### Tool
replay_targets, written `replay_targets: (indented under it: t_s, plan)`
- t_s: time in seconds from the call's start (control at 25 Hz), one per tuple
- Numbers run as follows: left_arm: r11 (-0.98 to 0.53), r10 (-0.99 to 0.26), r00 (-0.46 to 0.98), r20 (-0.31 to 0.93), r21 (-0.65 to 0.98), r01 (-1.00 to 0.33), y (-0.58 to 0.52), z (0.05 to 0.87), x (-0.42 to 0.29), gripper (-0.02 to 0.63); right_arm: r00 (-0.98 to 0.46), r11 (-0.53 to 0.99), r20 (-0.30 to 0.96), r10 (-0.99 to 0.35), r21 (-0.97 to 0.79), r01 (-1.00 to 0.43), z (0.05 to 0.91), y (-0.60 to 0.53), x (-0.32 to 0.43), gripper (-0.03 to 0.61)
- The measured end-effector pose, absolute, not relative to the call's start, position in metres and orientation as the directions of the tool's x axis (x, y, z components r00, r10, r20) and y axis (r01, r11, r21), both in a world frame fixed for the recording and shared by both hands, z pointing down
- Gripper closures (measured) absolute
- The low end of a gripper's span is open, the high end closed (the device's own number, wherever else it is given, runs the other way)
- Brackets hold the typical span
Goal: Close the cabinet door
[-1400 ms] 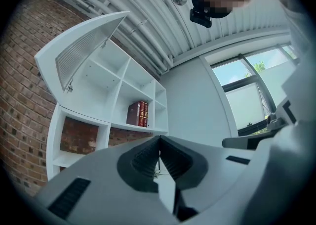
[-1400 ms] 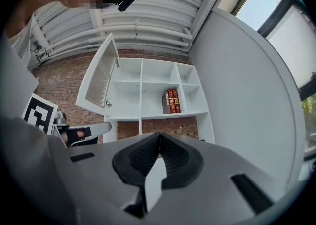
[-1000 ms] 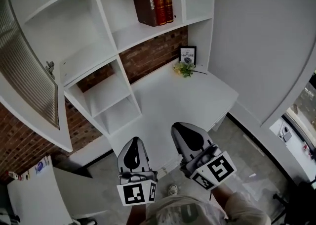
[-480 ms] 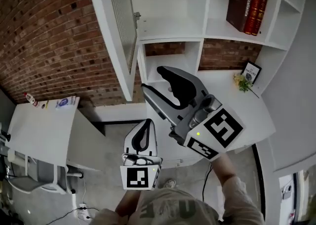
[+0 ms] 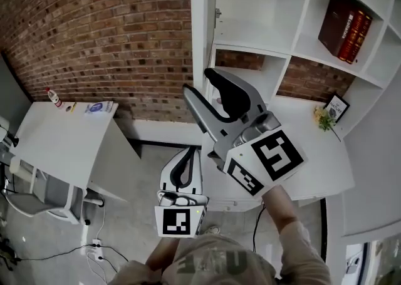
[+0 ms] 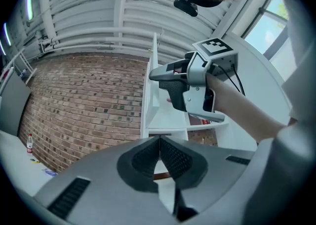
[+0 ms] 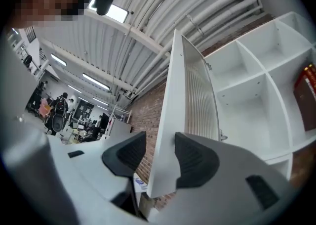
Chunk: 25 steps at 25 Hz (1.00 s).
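The white cabinet door (image 5: 198, 39) with a ribbed glass panel stands wide open, edge-on in the head view, in front of the white shelf unit (image 5: 250, 2). My right gripper (image 5: 199, 83) is raised to the door's lower part. Its jaws have just been opening and now stand wide. In the right gripper view the door's edge (image 7: 173, 120) lies between the jaws of the right gripper (image 7: 160, 152), the right pad close beside it and the left pad apart. My left gripper (image 5: 187, 158) hangs lower and nearer to me, shut on nothing, its pads meeting (image 6: 159, 142).
Red books (image 5: 344, 27) stand on a shelf. A framed picture (image 5: 337, 107) and a small plant (image 5: 324, 119) sit on the white desk (image 5: 313, 165). At the left stands a white table (image 5: 56, 146) with a bottle (image 5: 53, 97), against a brick wall (image 5: 113, 33).
The head view has swung left, so the door now shows edge-on. My right gripper has risen to the door with its jaws opened. The left gripper has moved along below it.
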<state>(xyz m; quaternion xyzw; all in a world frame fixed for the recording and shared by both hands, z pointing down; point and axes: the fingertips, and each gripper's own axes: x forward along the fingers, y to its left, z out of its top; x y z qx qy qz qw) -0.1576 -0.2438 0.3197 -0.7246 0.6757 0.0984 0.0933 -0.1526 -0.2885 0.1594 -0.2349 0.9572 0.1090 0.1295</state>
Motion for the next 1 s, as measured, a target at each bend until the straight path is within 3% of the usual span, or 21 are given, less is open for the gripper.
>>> replay_targets:
  t_s: [0.16,0.56,1.0]
  plan:
    - [-0.051,-0.969,0.052,-0.240,-0.011,-0.999,-0.242,0.329,-0.167,0.600,-0.826,0.832,-0.301,-0.477,0.147,-0.534,0.164,-0.299,-0.155,0.410]
    - [-0.074,-0.967,0.073,-0.243,-0.003,-0.997,-0.252,0.330,-0.164,0.600,-0.829,0.846,-0.305,-0.468,0.115,-0.520,0.164,-0.300,-0.147,0.425]
    - [-0.150,-0.960,0.149,-0.236,-0.015,-0.989,-0.268,0.334,-0.140,0.600,-0.761,0.769,-0.317,-0.566,0.131,-0.626,0.164,-0.308,-0.096,0.475]
